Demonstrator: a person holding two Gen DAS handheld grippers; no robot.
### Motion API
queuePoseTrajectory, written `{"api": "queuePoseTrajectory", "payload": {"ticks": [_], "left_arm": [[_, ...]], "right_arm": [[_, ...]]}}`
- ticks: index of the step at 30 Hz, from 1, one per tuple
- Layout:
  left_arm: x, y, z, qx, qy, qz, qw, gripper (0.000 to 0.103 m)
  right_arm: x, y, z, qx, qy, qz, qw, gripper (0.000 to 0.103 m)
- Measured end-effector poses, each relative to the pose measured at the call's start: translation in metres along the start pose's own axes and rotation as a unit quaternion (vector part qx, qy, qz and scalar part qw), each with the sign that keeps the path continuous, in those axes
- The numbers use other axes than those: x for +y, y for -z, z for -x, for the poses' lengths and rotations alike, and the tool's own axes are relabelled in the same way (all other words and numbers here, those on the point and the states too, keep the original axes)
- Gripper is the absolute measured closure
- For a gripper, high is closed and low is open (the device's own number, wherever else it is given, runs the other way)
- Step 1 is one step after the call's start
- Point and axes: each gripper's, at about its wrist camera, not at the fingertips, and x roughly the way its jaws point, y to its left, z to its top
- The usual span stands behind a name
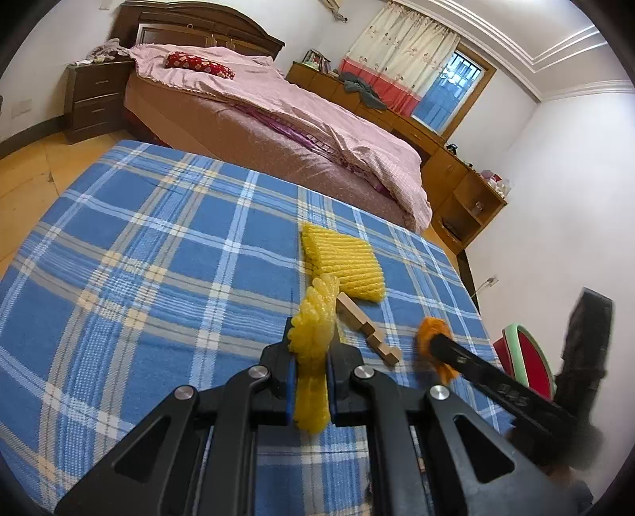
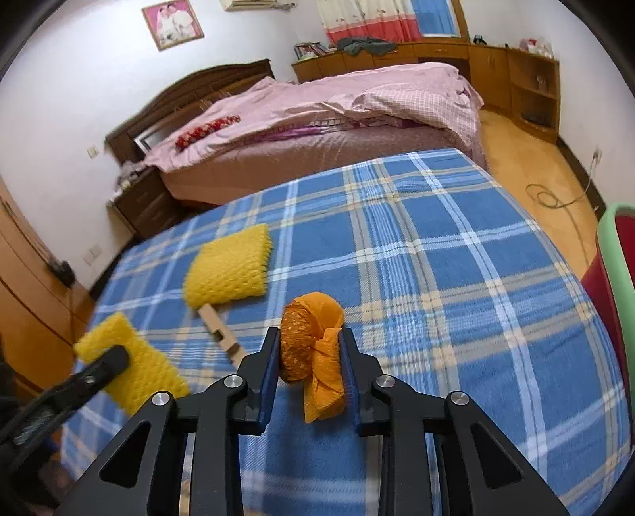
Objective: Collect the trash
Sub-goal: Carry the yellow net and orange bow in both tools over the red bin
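- A home bedroom: ahead of the tool stands a wooden-headboard bed (image 1: 222,99) under pink bedding.
- Nightstand (image 1: 95,99), curtained window (image 1: 412,63), framed portrait (image 2: 172,24).

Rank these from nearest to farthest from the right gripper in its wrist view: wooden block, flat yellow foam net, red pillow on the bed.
1. wooden block, just left of the right gripper
2. flat yellow foam net, beyond the block, left
3. red pillow, far back on the bed

A bedroom with white walls (image 2: 59,99) and a wooden floor (image 2: 528,166). Beyond the fingers stands a dark-framed bed (image 1: 258,119) under pink bedding, a nightstand (image 1: 95,99) beside it, light cabinets (image 2: 516,75) along the far wall, and a curtained window (image 1: 448,95).
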Motion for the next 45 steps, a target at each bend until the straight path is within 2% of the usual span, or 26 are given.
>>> {"api": "queuePoseTrajectory", "payload": {"ticks": [8, 13, 23, 29, 33, 45], "left_arm": [[-0.014, 0.003, 0.008, -0.014, -0.004, -0.024, 0.9996, 0.092], [-0.026, 0.004, 0.017, -0.021, -0.001, -0.037, 0.9991, 0.092], [-0.08, 0.01, 0.043, -0.012, 0.046, -0.069, 0.9964, 0.092], [-0.122, 0.018, 0.037, 0.018, 0.073, -0.093, 0.9928, 0.092], [-0.152, 0.022, 0.022, 0.051, 0.106, -0.094, 0.9886, 0.092], [-0.268, 0.042, -0.021, 0.082, 0.142, -0.193, 0.9674, 0.093]], "right_arm": [[-0.011, 0.008, 0.062, -0.044, -0.011, -0.013, 0.999, 0.076], [-0.036, 0.018, 0.107, -0.077, 0.0, -0.037, 0.996, 0.076], [-0.094, 0.042, 0.16, -0.118, 0.02, -0.097, 0.988, 0.076], [-0.13, 0.051, 0.186, -0.14, 0.027, -0.134, 0.981, 0.076], [-0.156, 0.053, 0.199, -0.15, 0.039, -0.148, 0.977, 0.076], [-0.226, 0.059, 0.219, -0.181, 0.049, -0.202, 0.961, 0.076]]}}
